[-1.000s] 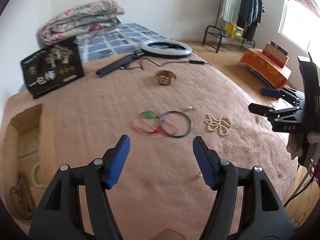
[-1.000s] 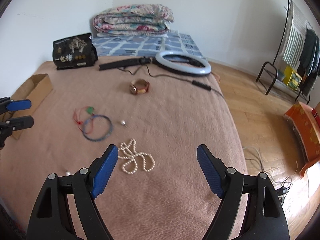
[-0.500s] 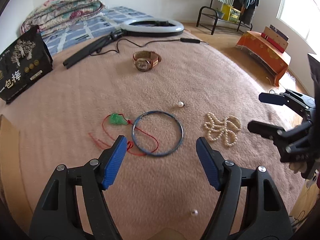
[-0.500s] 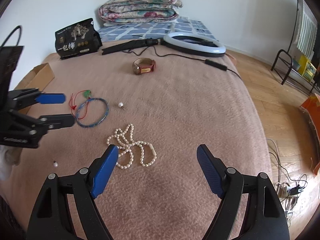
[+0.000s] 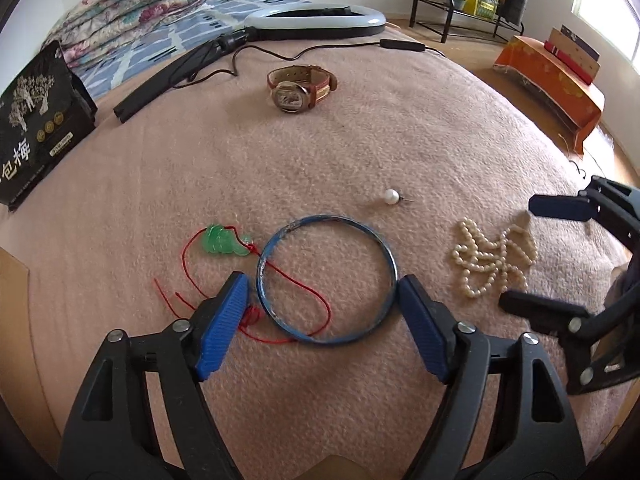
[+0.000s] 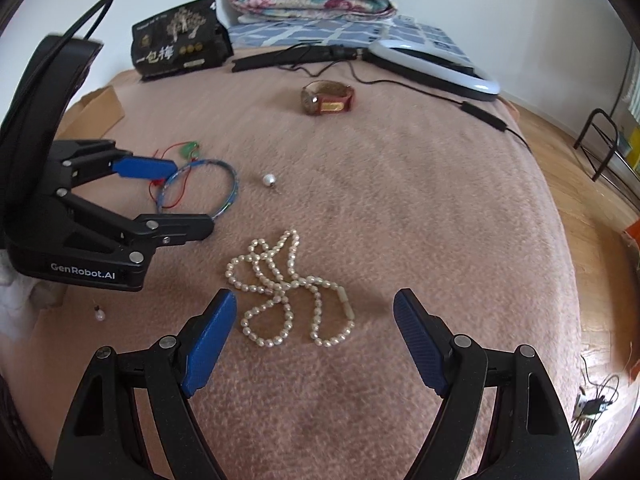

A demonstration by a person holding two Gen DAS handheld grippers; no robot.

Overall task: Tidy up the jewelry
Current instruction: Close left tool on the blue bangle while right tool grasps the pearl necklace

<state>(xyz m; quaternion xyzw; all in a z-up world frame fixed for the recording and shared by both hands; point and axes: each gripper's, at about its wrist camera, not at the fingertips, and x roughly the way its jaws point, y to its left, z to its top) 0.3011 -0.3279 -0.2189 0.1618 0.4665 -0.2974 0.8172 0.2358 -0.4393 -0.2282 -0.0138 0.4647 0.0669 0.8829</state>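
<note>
1. So both tools look like they're lining up for a pickup, one piece each. The left gripper (image 5: 322,312) is spread wide open with its blue pads on either side of the blue bangle (image 5: 326,278), nothing held

2. Using the bangle as the landmark: a red cord (image 5: 298,280) runs across the inside of it and trails out to the green pendant (image 5: 222,240) just beyond its left edge. Heads up, the cord also loops under the left pad, so it looks tangled with the bangle

3. A loose pearl (image 5: 391,197) sits just past the bangle's far right side, and the brown watch (image 5: 300,88) is well beyond it toward the ring light (image 5: 316,20)

4. The pearl necklace (image 6: 288,292) is piled to the right of the bangle, and the right gripper (image 6: 314,336) is wide open right over its near end, not gripping anything either

5. My read on the next move: the left one needs to go down and close across the bangle's rim, not on the cord, or the pendant gets dragged along. The right one needs to pinch a bunch of strands so the necklace lifts as a clump

6. There's a cardboard box (image 6: 100,106) off to the far left of the bangle, probably where things go, but I can't tell for sure
</note>
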